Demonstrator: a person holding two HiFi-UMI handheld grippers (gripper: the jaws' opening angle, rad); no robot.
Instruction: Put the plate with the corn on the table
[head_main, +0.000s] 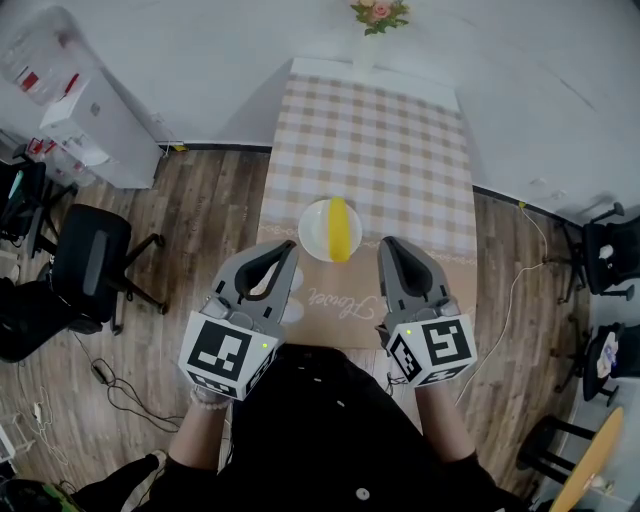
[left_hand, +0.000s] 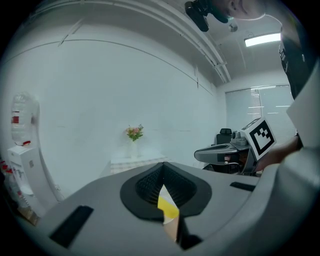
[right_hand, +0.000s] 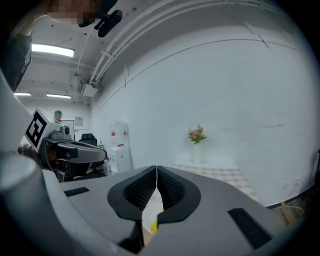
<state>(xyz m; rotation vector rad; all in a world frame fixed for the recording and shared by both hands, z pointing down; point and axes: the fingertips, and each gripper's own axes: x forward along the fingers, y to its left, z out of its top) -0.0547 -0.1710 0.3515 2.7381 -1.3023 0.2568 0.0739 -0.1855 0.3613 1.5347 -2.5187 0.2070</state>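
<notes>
Long checked table (head_main: 400, 130); at its near end left gripper (head_main: 289, 248) and right gripper (head_main: 386, 244) hang side by side, both clenched empty; white plate (head_main: 315, 228) rests on the cloth between their tips, corn (head_main: 340, 228) on it.

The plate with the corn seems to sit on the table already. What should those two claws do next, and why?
Probably just draw both back toward the person. The plate with the corn lies flat on the table, and the left claw and right claw are shut, empty, clear of it, so nothing seems left to place.
</notes>
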